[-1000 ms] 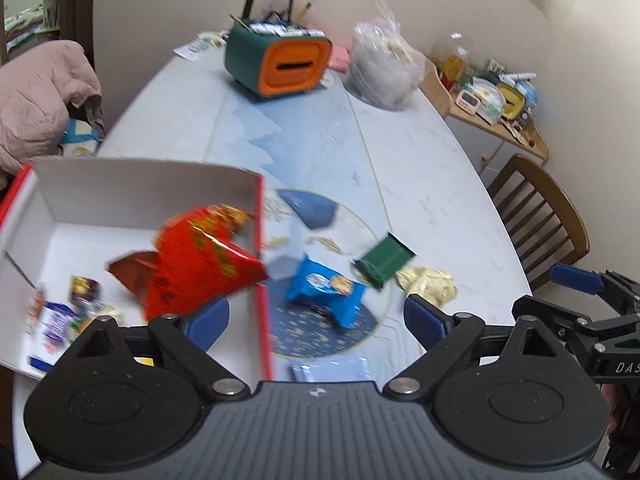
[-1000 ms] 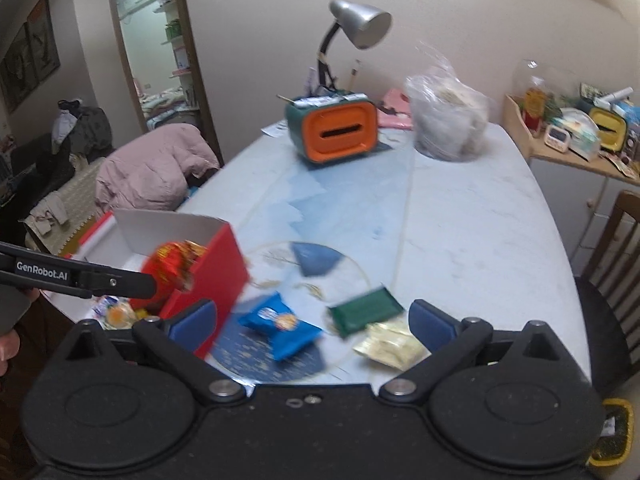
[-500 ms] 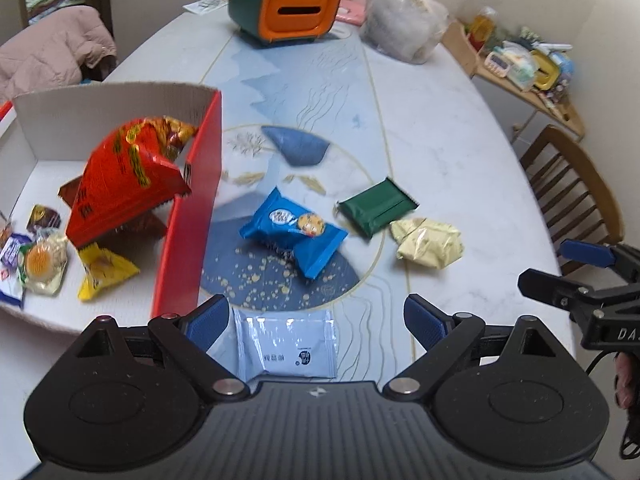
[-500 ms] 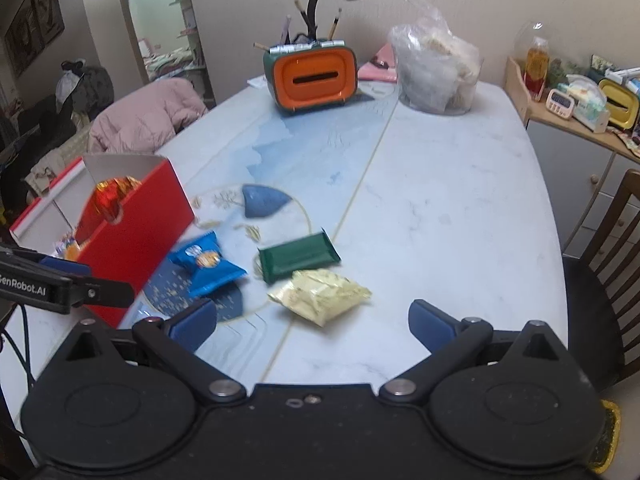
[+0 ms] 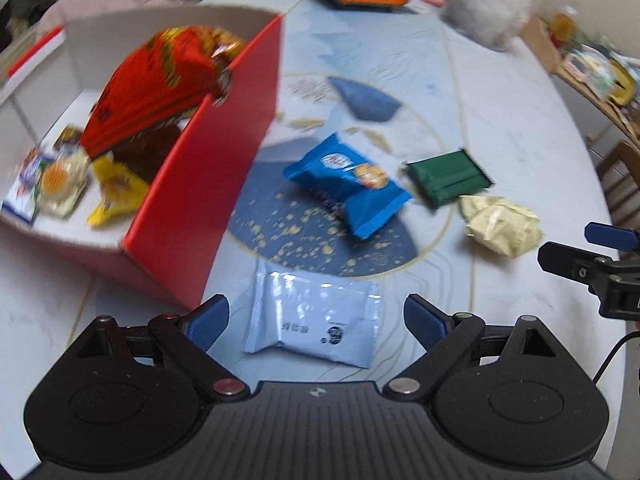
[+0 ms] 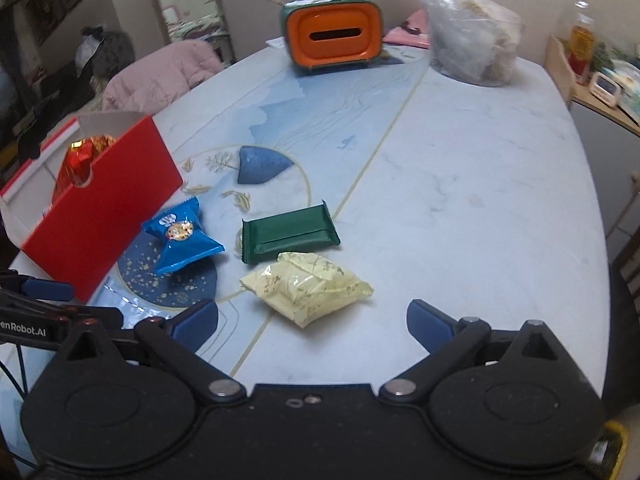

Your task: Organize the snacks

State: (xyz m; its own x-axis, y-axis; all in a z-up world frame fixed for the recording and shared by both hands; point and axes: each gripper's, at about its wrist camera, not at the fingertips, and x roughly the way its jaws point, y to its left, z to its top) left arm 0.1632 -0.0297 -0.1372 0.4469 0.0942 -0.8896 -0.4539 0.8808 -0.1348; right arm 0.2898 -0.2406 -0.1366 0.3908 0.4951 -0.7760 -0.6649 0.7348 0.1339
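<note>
- Left gripper [image 5: 316,318]: fingers spread, nothing held, pale blue packet [image 5: 314,318] lying between them.
- Red box [image 5: 208,184] just left of packet; big red bag [image 5: 156,80] inside it.
- Blue snack [image 5: 348,184], green bar [image 5: 448,178], yellow pouch [image 5: 500,224] right of box.

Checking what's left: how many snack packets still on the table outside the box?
4. Pale blue packet between the left gripper fingers; blue packet beside the red box; green bar; yellow packet nearest the right gripper.
</note>
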